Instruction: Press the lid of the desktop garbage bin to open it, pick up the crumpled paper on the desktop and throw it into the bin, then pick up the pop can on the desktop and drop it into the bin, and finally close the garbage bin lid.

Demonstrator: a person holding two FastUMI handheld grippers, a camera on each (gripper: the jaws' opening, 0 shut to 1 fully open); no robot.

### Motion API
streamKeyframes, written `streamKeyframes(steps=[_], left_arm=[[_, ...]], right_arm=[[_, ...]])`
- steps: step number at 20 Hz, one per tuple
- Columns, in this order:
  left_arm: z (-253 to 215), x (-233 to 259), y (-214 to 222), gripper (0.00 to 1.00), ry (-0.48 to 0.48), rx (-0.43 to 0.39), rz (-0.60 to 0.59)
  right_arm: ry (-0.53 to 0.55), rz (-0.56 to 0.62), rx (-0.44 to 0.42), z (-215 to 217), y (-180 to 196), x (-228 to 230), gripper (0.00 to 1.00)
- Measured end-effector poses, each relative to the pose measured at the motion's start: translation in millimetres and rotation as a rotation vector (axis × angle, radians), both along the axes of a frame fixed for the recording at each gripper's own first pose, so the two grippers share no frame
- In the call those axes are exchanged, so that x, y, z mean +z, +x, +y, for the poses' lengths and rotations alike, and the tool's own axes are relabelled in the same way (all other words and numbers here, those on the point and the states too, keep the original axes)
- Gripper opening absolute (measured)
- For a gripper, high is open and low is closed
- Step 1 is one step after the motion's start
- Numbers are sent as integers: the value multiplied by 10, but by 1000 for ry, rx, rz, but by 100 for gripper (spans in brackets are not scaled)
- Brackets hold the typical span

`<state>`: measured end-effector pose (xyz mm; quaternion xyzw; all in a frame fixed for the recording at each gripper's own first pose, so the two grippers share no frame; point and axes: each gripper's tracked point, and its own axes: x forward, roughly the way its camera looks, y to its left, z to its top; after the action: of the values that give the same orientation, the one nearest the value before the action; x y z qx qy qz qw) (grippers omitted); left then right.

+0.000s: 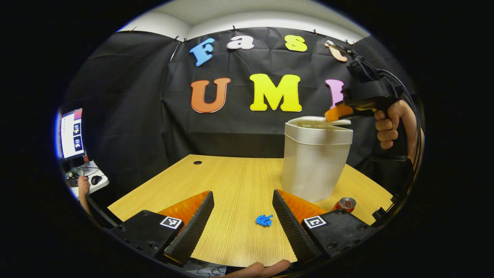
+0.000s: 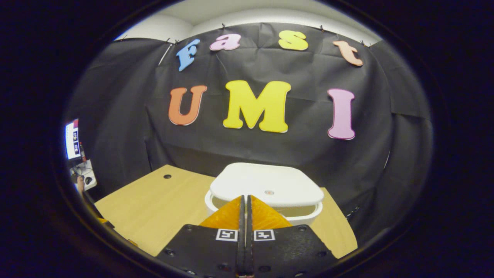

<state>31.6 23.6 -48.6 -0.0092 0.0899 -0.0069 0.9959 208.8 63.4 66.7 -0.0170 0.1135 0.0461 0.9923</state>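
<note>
A white desktop bin [image 1: 314, 166] stands on the wooden table [image 1: 231, 173], right of centre. Its lid [image 1: 316, 120] sits slightly raised above the rim. My right gripper [image 1: 334, 112], held by a hand [image 1: 389, 127], is shut with its tip at the lid's right edge. In the right gripper view, the shut right gripper [image 2: 244, 197] points at the near edge of the lid [image 2: 266, 181]. The left gripper [image 1: 242, 193] is open, low over the table. Blue crumpled paper [image 1: 264, 220] lies between its fingers, nearer the right one. A red pop can [image 1: 346, 204] stands by the bin's base.
A cable hole [image 1: 197, 162] marks the table's far left. Off the table to the left are a lit monitor [image 1: 72, 133], a mouse [image 1: 96, 179] and a person's arm [image 1: 83, 185]. The black cloth wall stands close behind the bin.
</note>
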Motion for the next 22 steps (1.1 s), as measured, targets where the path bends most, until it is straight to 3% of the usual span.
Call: streamKeyframes(steps=[4, 8, 9, 11, 12, 13, 16, 19, 22], left_arm=[[-79, -106, 21, 99, -38, -19, 39], [-103, -105, 66, 98, -23, -23, 42], [-97, -114, 70, 99, -18, -26, 41], [-91, -150, 100, 99, -14, -29, 46], [-87, -175, 117, 99, -17, -30, 53], [-95, -216, 134, 99, -23, -32, 64], [-114, -285, 214, 99, -39, -33, 77], [-110, -303, 265, 99, -37, -38, 65], [-92, -405, 316, 99, -16, -40, 87]], right_arm=[[-19, -24, -33, -85, -172, -38, 0], [59, -10, -17, -77, -334, -77, 4], [67, -16, -15, -85, -378, -66, 13], [78, -43, -4, -94, -512, -41, 18], [68, -53, -12, -112, -554, -70, 29], [52, -65, -13, -141, -599, -93, 30], [42, -99, -6, -150, -778, -131, 57], [53, -119, 10, -130, -948, -179, 70], [26, -150, 16, -156, -1166, -268, 90]])
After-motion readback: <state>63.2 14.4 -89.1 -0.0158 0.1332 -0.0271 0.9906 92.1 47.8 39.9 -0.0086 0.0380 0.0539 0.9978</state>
